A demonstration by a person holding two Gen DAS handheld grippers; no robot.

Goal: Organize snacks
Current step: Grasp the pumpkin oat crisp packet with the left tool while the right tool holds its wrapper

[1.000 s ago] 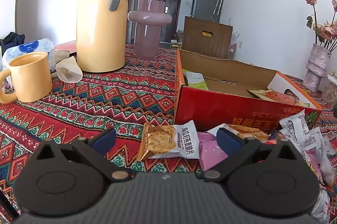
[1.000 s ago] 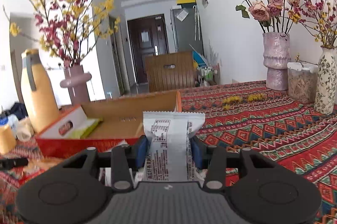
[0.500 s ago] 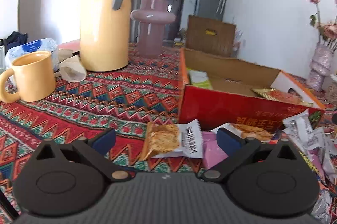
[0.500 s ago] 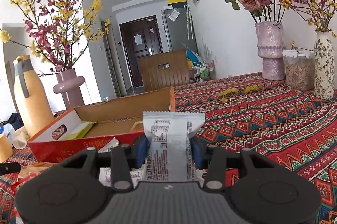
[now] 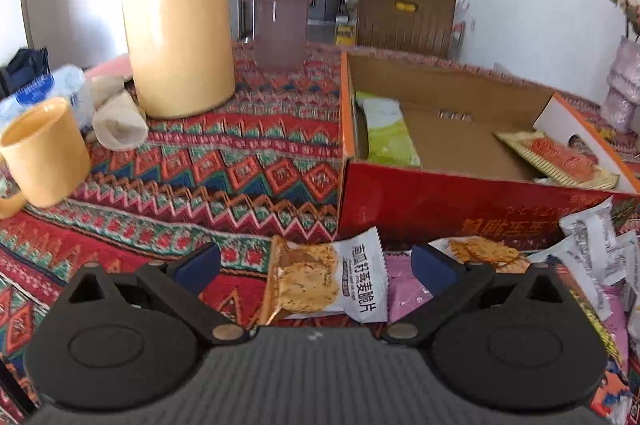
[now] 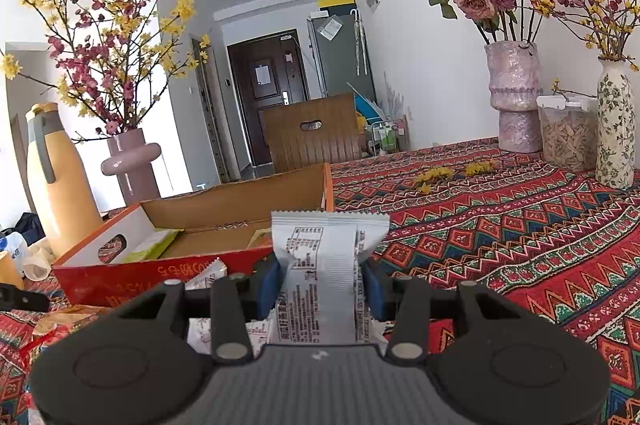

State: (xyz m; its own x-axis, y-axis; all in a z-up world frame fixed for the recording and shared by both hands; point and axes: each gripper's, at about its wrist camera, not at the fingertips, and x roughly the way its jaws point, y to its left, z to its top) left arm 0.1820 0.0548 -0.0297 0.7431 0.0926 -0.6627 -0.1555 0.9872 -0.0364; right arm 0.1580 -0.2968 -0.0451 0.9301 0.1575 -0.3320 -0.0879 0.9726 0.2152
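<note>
Patterned tablecloth (image 5: 248,181), thermos (image 5: 176,25), mug (image 5: 44,153), vase (image 5: 280,9)

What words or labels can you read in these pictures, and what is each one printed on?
"高纤荞麦脆片": on the cracker packet lying between the open left gripper fingers.
Red box: gold characters, upside down, unreadable.
White packet clamped in the right gripper: print too small.
Water bottle label: blurred.

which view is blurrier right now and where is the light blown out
Left wrist view: motion-smeared, the tall yellow thermos jug and yellow ceramic mug streaked, the open red cardboard box soft-edged; white wall at the left edge washed out. Right wrist view: sharp, print legible on the white foil snack packet clamped in the right gripper; bright window glare behind the pink ring-shaped vase; fisheye bends both.
</note>
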